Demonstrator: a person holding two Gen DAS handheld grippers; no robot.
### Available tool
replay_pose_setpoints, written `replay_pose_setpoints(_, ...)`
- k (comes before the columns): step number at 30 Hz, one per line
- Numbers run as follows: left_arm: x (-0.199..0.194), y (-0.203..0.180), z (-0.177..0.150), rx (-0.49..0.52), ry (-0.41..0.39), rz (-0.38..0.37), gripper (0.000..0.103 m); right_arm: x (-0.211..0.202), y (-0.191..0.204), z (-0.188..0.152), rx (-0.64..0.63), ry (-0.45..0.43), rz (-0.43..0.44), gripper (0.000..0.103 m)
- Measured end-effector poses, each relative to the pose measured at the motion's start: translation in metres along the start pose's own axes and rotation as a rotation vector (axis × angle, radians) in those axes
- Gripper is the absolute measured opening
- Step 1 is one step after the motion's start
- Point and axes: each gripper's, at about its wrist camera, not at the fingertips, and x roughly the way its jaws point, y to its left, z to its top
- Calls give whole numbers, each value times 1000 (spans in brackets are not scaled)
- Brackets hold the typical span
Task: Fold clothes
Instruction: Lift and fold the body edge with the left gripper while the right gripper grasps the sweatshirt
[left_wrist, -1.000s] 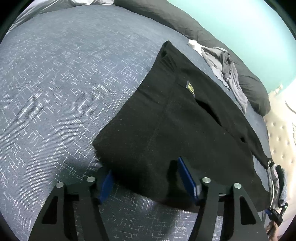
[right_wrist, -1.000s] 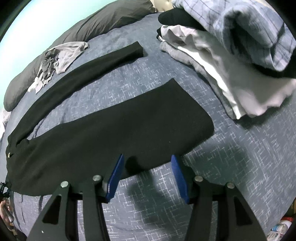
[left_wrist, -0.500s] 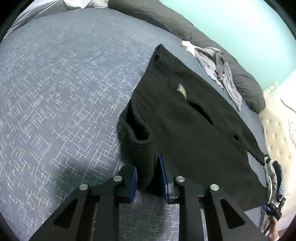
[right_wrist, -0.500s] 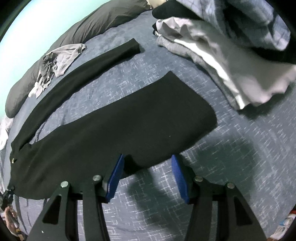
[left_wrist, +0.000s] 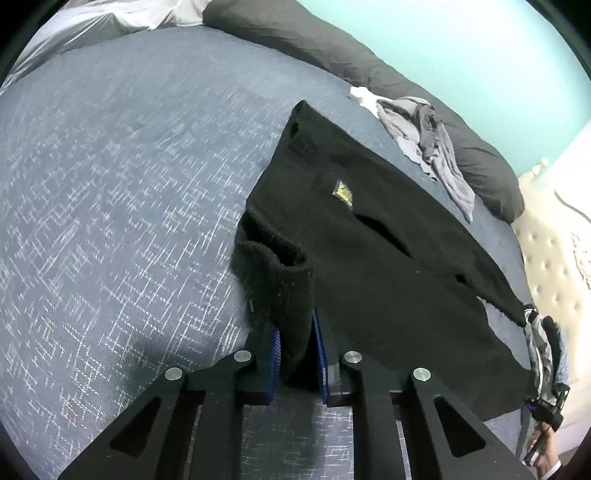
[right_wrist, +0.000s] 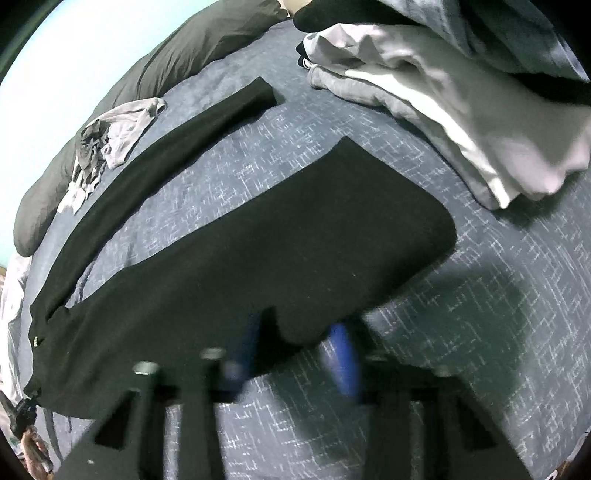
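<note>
The left gripper (left_wrist: 297, 354) pinches a raised fold at the waist corner of the black trousers (left_wrist: 369, 258), which lie flat on the blue bedspread (left_wrist: 110, 184), while the right gripper (right_wrist: 295, 347), blurred, has its 2 blue fingers (right_wrist: 343, 354) apart at the trouser-leg edge, near a clothes pile (right_wrist: 443, 92).

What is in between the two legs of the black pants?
In the right wrist view, only bare blue bedspread lies between the black pants legs.
</note>
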Motion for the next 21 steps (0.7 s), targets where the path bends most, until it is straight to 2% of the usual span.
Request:
replay_pose_setpoints(1, 0, -2, 1, 6, -1, -1, 16, 0, 2, 1, -6, -4, -3, 9)
replay_pose_setpoints(4, -1, -5, 6, 16, -3, -1, 16, -2, 6, 4, -28, -16, -9, 5)
replay_pose_setpoints(14, -5, -24, 23, 61, -15, 1, 14, -24, 26, 33, -68, -83, 44, 4)
replay_pose_setpoints(21, -5, -36, 49, 81, -13, -1, 13, -36, 47, 69, -92, -133, 79, 3)
